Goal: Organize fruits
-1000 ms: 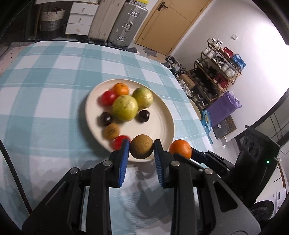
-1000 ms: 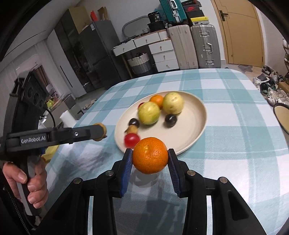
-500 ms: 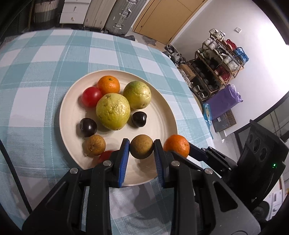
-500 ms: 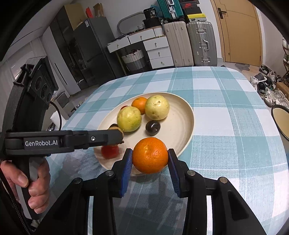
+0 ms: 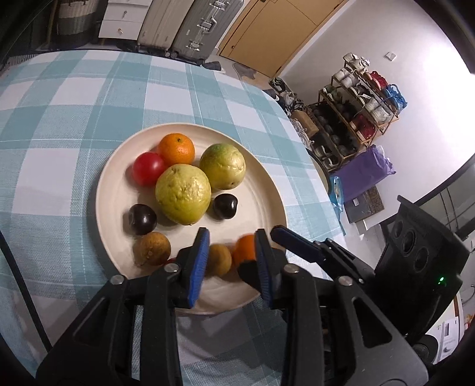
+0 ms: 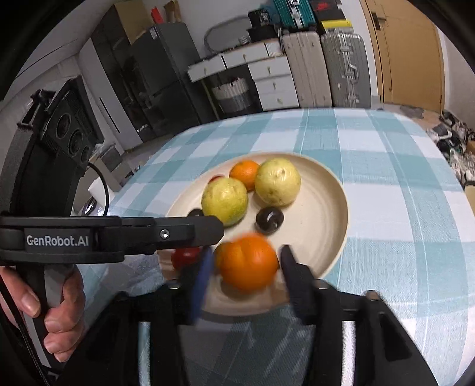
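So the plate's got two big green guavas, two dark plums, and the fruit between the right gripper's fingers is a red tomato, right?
Not quite. The fruit between the right gripper's opening fingers is an orange mandarin, not a red tomato; the right wrist view shows it over the plate's near edge. The two green guavas and two dark plums are right.

Both grippers now over plate [image 5: 112,207], jaws opening, brown fruit [image 5: 218,259] & orange [image 6: 248,261] freed

Suitcases [image 5: 190,26], wooden door [image 6: 409,53], white drawers [image 6: 273,80], shelf rack [image 5: 356,98], purple bag [image 5: 366,172]
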